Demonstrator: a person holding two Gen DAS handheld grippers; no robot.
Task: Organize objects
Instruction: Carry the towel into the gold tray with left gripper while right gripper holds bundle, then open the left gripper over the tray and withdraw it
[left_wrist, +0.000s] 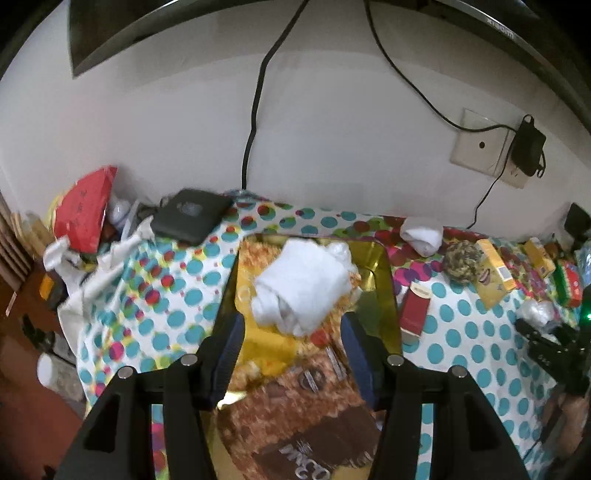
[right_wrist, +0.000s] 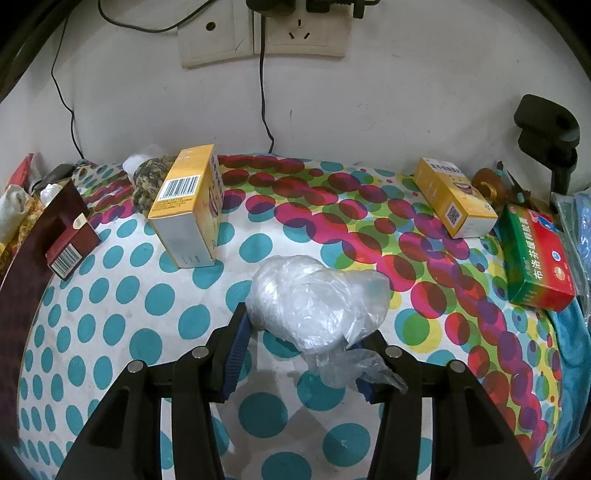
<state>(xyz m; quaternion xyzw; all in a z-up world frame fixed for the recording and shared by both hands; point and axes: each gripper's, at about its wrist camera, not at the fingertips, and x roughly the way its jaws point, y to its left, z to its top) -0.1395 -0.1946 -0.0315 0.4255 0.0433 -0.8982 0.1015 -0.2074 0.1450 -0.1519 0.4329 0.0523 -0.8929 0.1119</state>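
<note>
My right gripper (right_wrist: 299, 343) brackets the plastic bundle (right_wrist: 317, 302) on the dotted cloth (right_wrist: 122, 314), jaws apart, while my left gripper (left_wrist: 291, 332) hangs spread over the towel (left_wrist: 304, 286) in the gold tray (left_wrist: 384, 280); next I squeeze and lift the bundle.

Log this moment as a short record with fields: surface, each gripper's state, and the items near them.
surface: polka-dot tablecloth
left gripper: open, above the gold tray
tray contents: white rolled cloth
right gripper: jaws on either side of the clear plastic bundle, contact unclear
left of the bundle: yellow box, dark red box
right of the bundle: second yellow box, green and red box
</note>
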